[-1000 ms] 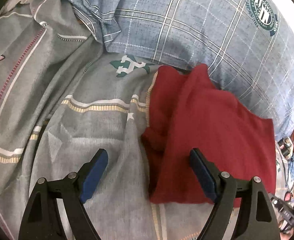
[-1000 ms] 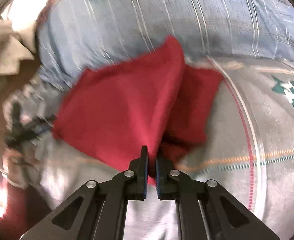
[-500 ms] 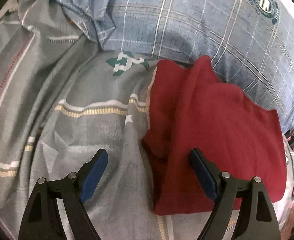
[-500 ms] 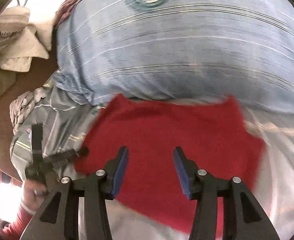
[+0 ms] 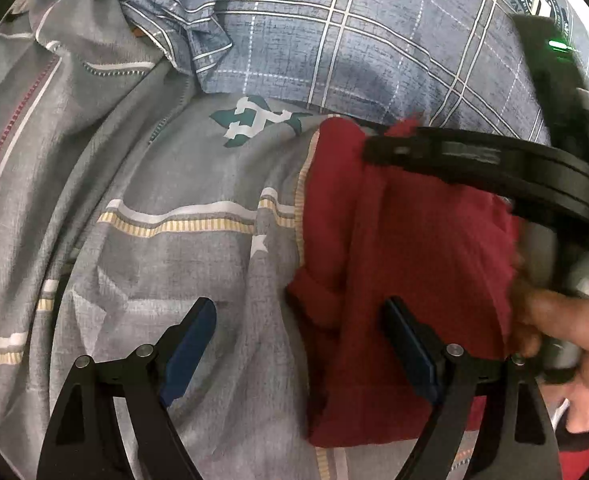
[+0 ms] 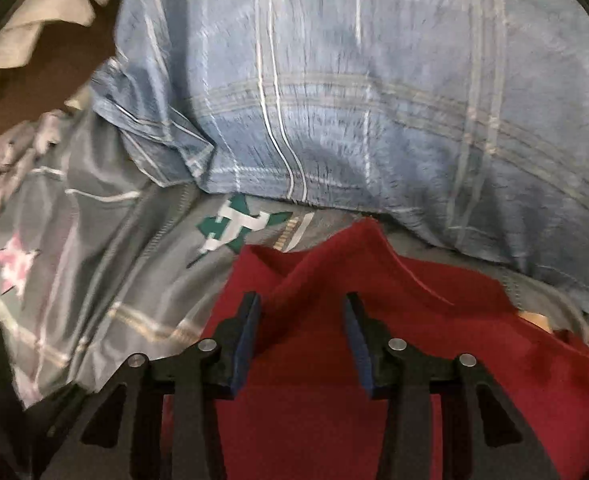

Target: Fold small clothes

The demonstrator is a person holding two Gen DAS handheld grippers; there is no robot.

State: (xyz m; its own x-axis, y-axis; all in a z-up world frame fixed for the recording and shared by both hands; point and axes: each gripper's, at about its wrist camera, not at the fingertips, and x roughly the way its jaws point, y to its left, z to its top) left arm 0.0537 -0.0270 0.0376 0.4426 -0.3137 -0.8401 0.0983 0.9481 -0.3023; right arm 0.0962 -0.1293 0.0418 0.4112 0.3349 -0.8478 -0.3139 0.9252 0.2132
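A dark red garment (image 5: 406, 256) lies partly folded on the grey patterned bedsheet (image 5: 166, 184). My left gripper (image 5: 300, 344) is open, its right finger over the garment's near left edge and its left finger over the sheet. My right gripper (image 6: 300, 340) is open and empty, low over the red garment (image 6: 334, 400), with a raised fold running between its fingers. In the left wrist view the right gripper's black body (image 5: 494, 168) reaches in from the right across the garment's far part, held by a hand (image 5: 574, 360).
A blue plaid pillow (image 5: 374, 48) lies right behind the garment and fills the back of the right wrist view (image 6: 374, 80). Its bunched corner (image 5: 174, 12) is at the back left. Pale cloth (image 6: 34, 20) lies on a brown surface at far left.
My right gripper let go of the red garment, opened, and swung over its far part, now showing in the left wrist view. The left gripper stayed open at the garment's near left edge.
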